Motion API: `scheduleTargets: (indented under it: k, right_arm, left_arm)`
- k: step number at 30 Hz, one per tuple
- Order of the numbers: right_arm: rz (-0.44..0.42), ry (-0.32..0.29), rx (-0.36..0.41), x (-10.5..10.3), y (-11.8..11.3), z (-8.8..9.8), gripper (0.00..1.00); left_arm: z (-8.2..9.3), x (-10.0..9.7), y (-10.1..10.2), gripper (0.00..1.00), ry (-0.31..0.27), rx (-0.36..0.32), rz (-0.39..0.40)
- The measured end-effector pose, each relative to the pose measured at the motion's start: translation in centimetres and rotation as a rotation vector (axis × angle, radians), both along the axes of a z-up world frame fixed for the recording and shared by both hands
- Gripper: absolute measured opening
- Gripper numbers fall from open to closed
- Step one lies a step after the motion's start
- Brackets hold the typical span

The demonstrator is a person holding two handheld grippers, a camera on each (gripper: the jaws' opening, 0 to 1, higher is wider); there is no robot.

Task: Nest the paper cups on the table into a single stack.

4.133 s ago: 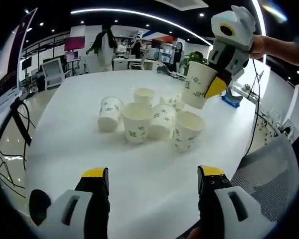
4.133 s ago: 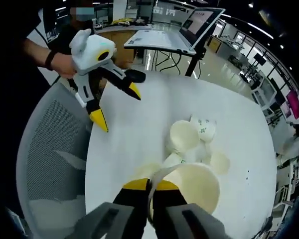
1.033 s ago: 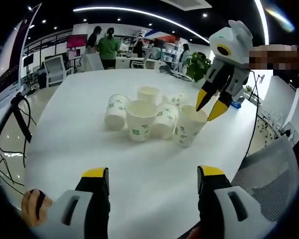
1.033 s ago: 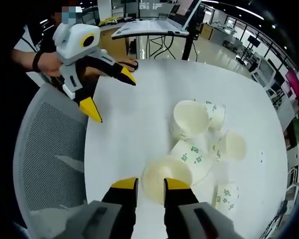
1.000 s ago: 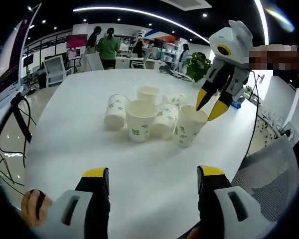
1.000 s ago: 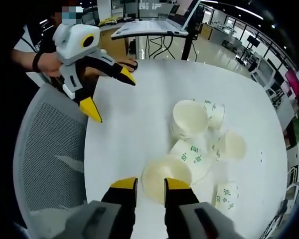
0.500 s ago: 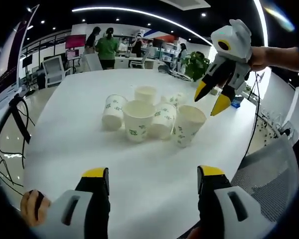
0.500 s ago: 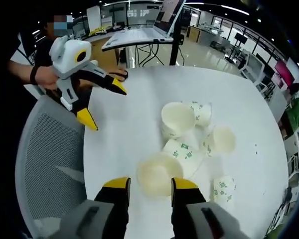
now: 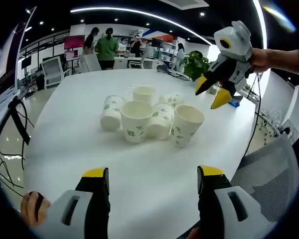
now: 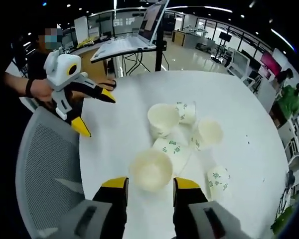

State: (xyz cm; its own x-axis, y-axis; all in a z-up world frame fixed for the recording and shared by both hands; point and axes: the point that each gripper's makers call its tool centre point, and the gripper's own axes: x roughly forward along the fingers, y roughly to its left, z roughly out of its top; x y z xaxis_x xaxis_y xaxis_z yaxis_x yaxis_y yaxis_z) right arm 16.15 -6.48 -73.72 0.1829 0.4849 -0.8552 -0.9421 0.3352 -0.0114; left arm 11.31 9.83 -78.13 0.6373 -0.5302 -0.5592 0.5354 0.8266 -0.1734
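With both tools held up off the white table (image 9: 65, 129), nothing gripped. Left gripper (image 10: 84, 113): jaws spread wide, held low at the table's near edge by a hand (image 10: 40, 89) beside a mesh chair (image 10: 45, 164). Right gripper (image 9: 213, 92): jaws parted and empty, tips angled down, raised above and just past the paper cups (image 9: 148, 117). Cups clustered mid-table, some upright, some on their sides; nearest upright cup (image 10: 150, 170) possibly two nested, too blurred to tell.
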Motion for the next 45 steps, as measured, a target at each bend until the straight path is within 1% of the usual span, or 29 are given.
scheduleTargets:
  k: [3,5,7,9,11,13,15,17,19,21,23,24,25,26,27,29,31,32,33,34,35,36,38,41,43,45]
  right_arm:
    - [-0.039,0.008,0.024,0.4,-0.4,0.6,0.34]
    - [-0.057,0.006,0.027,0.6,-0.7,0.3,0.34]
    - [-0.082,0.002,0.033,1.3,-1.1,0.5,0.34]
    - [-0.106,-0.005,0.043,1.9,-1.5,1.0,0.34]
    - [-0.125,-0.013,0.045,2.0,-1.8,0.9,0.34]
    - [-0.140,-0.018,0.040,2.6,-2.4,0.9,0.34]
    - [-0.150,-0.023,0.034,2.5,-2.6,0.6,0.34]
    - [-0.169,-0.028,0.024,2.7,-3.5,0.2,0.34]
    - [-0.186,-0.036,0.024,2.6,-3.8,0.3,0.34]
    - [-0.227,-0.049,0.027,3.5,-4.5,0.5,0.34]
    - [-0.261,-0.059,0.030,4.5,-5.3,0.2,0.33]
    - [-0.281,-0.065,0.030,3.9,-5.5,0.4,0.33]
    - [-0.301,-0.070,0.032,3.9,-5.8,0.4,0.33]
    - [-0.321,-0.072,0.035,4.8,-6.4,0.1,0.33]
    - [-0.340,-0.073,0.035,5.3,-6.9,0.0,0.33]
    - [-0.359,-0.072,0.036,5.2,-7.2,0.3,0.33]
    - [-0.394,-0.062,0.054,5.7,-7.5,0.0,0.33]
    - [-0.421,-0.056,0.073,6.4,-8.0,-0.6,0.33]
    - [-0.439,-0.054,0.086,6.6,-8.2,-0.7,0.33]
    - [-0.457,-0.051,0.100,6.5,-8.1,-0.1,0.33]
    - [-0.474,-0.050,0.112,6.7,-8.2,0.0,0.33]
    - [-0.503,-0.049,0.130,7.2,-8.6,-0.6,0.33]
    - [-0.555,-0.032,0.156,7.5,-9.0,-1.2,0.33]
    - [-0.592,-0.034,0.179,8.2,-9.7,-1.8,0.34]
    - [-0.606,-0.023,0.188,8.4,-9.7,-1.9,0.36]
    - [-0.631,-0.007,0.211,7.8,-9.6,-2.4,0.39]
  left_arm:
    - [0.3,0.0,-0.1,0.71,-0.005,-0.005,0.003]
    - [0.3,0.0,-0.1,0.71,-0.008,-0.008,0.006]
    - [0.3,0.0,-0.2,0.71,-0.009,-0.008,0.002]
    - [0.3,0.0,-0.3,0.71,-0.010,-0.006,-0.001]
    - [0.4,-0.1,-0.3,0.71,-0.010,-0.006,-0.002]
    - [0.4,-0.2,-0.4,0.71,-0.011,-0.006,-0.004]
    - [0.4,-0.2,-0.4,0.71,-0.011,-0.005,-0.005]
    - [0.4,-0.4,-0.4,0.71,-0.010,-0.005,-0.006]
    - [0.5,-0.5,-0.4,0.71,-0.009,-0.004,-0.006]
    - [0.4,-0.7,-0.5,0.71,-0.006,-0.002,-0.007]
    - [0.4,-0.8,-0.4,0.71,-0.005,0.000,-0.007]
    - [0.4,-0.8,-0.3,0.71,-0.005,0.000,-0.006]
    - [0.4,-0.8,-0.3,0.71,-0.005,0.000,-0.004]
    - [0.4,-0.9,-0.2,0.71,-0.005,0.001,-0.003]
    - [0.4,-0.9,-0.1,0.71,-0.004,0.001,-0.001]
    - [0.4,-1.0,0.0,0.71,-0.004,0.002,0.002]
    - [0.4,-1.0,0.0,0.71,-0.003,0.002,0.004]
    - [0.3,-1.0,0.1,0.71,-0.002,0.003,0.005]
    - [0.3,-1.1,0.1,0.71,-0.002,0.004,0.005]
    - [0.2,-1.1,0.1,0.71,-0.001,0.005,0.006]
    - [0.2,-1.1,0.1,0.71,0.000,0.007,0.005]
    - [0.1,-1.1,0.2,0.71,0.001,0.008,0.006]
    - [0.1,-1.2,0.1,0.71,0.003,0.009,0.005]
    - [0.1,-1.2,0.1,0.71,0.003,0.015,0.004]
    - [0.1,-1.1,0.1,0.71,0.003,0.016,0.004]
    - [0.1,-1.0,0.2,0.71,0.003,0.016,0.007]
